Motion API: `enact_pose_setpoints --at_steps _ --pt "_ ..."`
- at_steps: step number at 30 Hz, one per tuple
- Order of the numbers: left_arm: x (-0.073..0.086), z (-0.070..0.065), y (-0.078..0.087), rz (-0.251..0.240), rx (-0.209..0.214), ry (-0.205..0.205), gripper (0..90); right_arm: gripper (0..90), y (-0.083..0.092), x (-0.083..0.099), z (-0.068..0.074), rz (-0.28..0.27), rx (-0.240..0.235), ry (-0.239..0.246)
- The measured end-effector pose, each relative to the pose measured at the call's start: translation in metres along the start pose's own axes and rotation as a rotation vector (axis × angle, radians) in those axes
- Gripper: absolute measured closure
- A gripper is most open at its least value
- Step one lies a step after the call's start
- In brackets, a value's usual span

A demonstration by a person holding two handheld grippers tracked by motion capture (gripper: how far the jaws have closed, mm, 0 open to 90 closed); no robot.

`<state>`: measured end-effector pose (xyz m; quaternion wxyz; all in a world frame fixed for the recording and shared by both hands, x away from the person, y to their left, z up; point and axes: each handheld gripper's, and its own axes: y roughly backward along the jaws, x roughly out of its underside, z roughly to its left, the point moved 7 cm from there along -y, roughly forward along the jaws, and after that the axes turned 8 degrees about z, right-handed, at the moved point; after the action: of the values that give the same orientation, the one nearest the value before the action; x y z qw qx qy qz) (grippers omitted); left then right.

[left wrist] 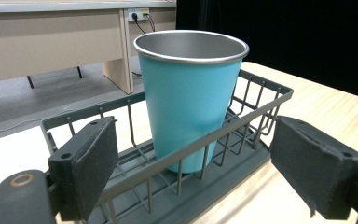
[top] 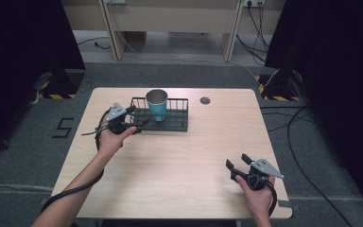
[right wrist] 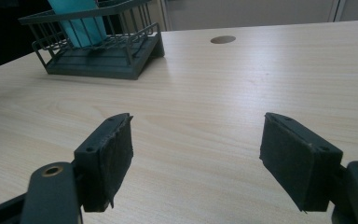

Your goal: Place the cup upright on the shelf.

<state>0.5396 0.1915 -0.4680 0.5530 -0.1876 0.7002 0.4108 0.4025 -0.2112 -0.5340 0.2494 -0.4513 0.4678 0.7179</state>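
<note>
Two grippers are held with jaws apart over the worktop [top: 179, 156].
The teal cup [top: 157, 105] is seen upright in the wire basket [top: 175, 124], upper centre; its steel lining is revealed beyond the left gripper [left wrist: 193, 172], while the right gripper [right wrist: 196, 161], lower right, faces bare wood.

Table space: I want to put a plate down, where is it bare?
Bare wood spreads between the dark wire rack and the right gripper. Crowded at far left, where the left gripper meets the rack holding the teal metal cup.
</note>
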Motion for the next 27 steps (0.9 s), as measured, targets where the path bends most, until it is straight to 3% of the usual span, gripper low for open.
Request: enact_pose_setpoints --at_steps 9,27 --pt "0.007 0.004 0.021 -0.008 -0.008 -0.004 14.2 25.9 0.000 0.000 0.000 0.000 0.000 0.000" --pt "0.031 0.017 0.063 -0.020 -0.058 0.024 14.2 25.8 0.000 0.000 0.000 -0.001 0.003 -0.003"
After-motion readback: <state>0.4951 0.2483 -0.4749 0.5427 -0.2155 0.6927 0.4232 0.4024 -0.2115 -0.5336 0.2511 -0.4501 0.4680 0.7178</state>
